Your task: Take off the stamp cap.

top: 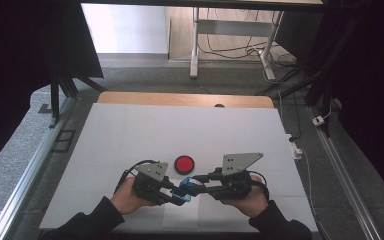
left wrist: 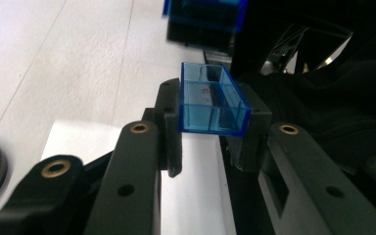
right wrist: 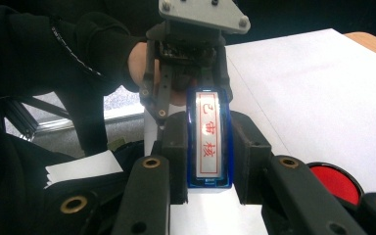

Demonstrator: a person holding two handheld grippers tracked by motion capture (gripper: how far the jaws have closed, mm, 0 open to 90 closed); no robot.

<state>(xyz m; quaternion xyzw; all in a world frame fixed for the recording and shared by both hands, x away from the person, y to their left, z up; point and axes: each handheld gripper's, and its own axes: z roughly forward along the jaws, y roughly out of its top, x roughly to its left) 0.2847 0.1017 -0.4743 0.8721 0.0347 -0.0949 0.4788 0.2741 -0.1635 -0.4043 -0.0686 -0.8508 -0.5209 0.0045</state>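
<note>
My left gripper (top: 180, 197) is shut on a clear blue plastic cap (left wrist: 210, 117), open side up, held by its two long walls between the pads. My right gripper (top: 196, 183) is shut on a blue stamp (right wrist: 209, 137), whose white face with red characters is turned toward the camera in the right gripper view. The two grippers point at each other just above the table's front middle, so that cap (top: 182, 196) and stamp (top: 192, 182) nearly meet. The stamp (left wrist: 203, 14) hangs just beyond the cap in the left gripper view. The left gripper (right wrist: 186, 54) shows farther off behind the stamp.
A round red ink pad (top: 184, 163) in a black rim lies on the white sheet (top: 130, 135) just behind the grippers. A brighter white paper (left wrist: 200, 186) lies under them. The wooden table edge (top: 180, 98) runs along the far side, with metal rails on both sides.
</note>
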